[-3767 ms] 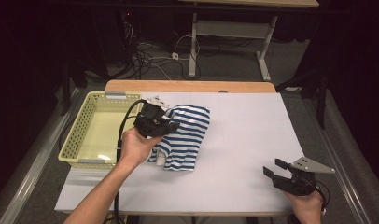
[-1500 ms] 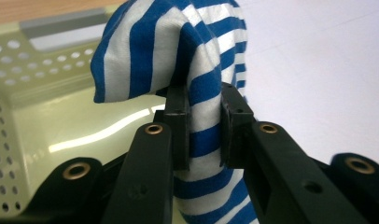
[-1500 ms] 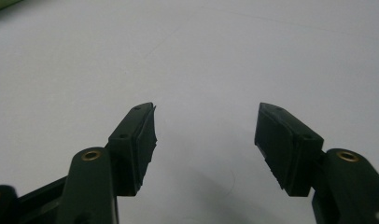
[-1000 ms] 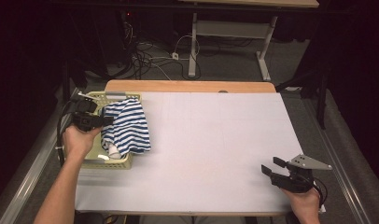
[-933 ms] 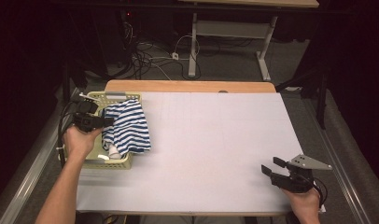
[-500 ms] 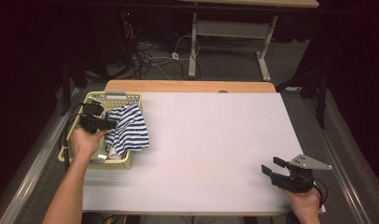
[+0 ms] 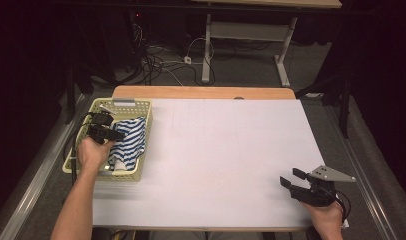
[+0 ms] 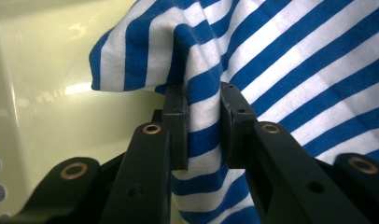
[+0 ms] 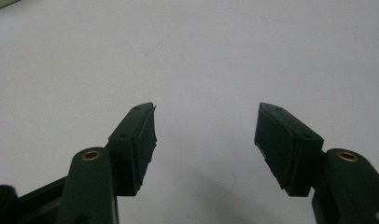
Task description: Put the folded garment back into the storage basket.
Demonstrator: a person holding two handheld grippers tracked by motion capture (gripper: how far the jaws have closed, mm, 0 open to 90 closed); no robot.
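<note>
Left tongs [image 8: 201,126] are clamped on a fold of the striped shirt [image 7: 127,145], which hangs from them into the yellow basket [image 7: 141,172] at the surface's [image 7: 226,150] left edge, mostly inside already. Right tongs [image 7: 289,180] sit apart and empty, way off at the near right corner.
</note>
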